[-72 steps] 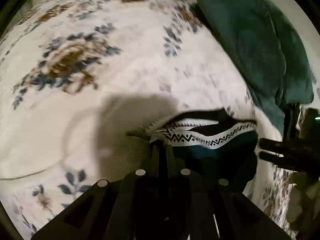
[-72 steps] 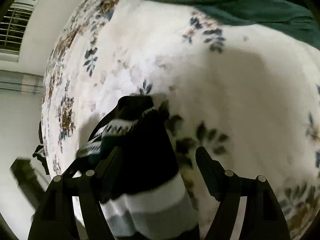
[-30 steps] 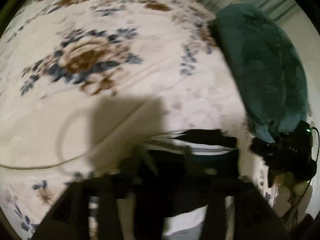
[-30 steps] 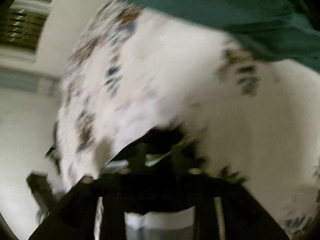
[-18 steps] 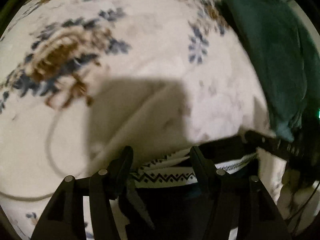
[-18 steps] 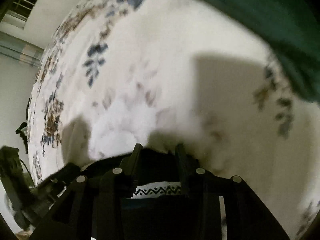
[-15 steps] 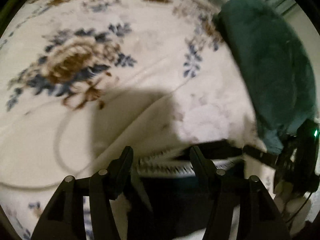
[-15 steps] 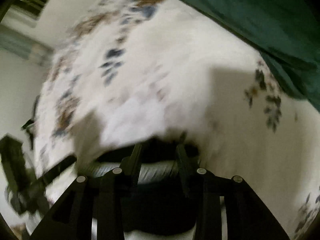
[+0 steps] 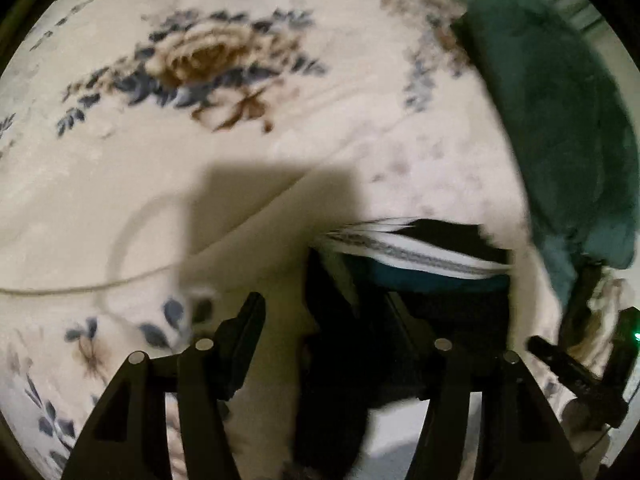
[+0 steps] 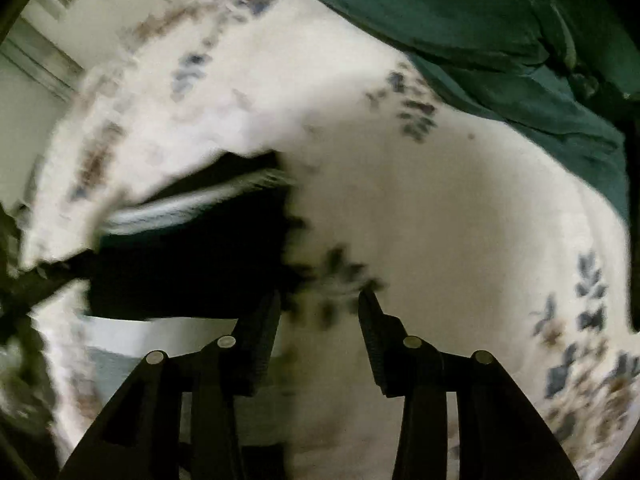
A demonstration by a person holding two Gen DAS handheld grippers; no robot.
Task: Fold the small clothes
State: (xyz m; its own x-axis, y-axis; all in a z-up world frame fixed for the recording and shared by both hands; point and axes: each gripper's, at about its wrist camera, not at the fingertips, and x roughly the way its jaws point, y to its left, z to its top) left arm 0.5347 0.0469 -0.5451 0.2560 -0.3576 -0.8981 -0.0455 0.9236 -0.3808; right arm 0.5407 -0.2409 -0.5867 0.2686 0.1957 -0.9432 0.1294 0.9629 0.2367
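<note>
From the left wrist camera, the left gripper [image 9: 332,320] had its jaws spread wide, nothing pinched between them. The small dark garment [image 9: 420,276] lay on the floral bedspread [image 9: 168,160] just ahead, with its white patterned band [image 9: 404,250] across the far edge and a teal strip under it. The garment's left part lay within the gap between the fingers, and the right finger was largely lost against its dark cloth. A green blanket [image 9: 560,112] was heaped at the upper right, and the right gripper [image 9: 576,372] showed at the lower right edge, blurred. A thin cable [image 9: 120,248] looped over the bedspread to the left.

From the right wrist camera, the right gripper [image 10: 320,320] also stood open, its jaws apart over bare bedspread [image 10: 460,220]. The garment [image 10: 192,264] lay to the left of the left finger, just beside it; whether it touched the finger I could not tell through the blur. Its white band [image 10: 192,204] ran along the far side, and a pale panel [image 10: 160,336] showed nearer the camera. The green blanket [image 10: 460,12] filled the top.
</note>
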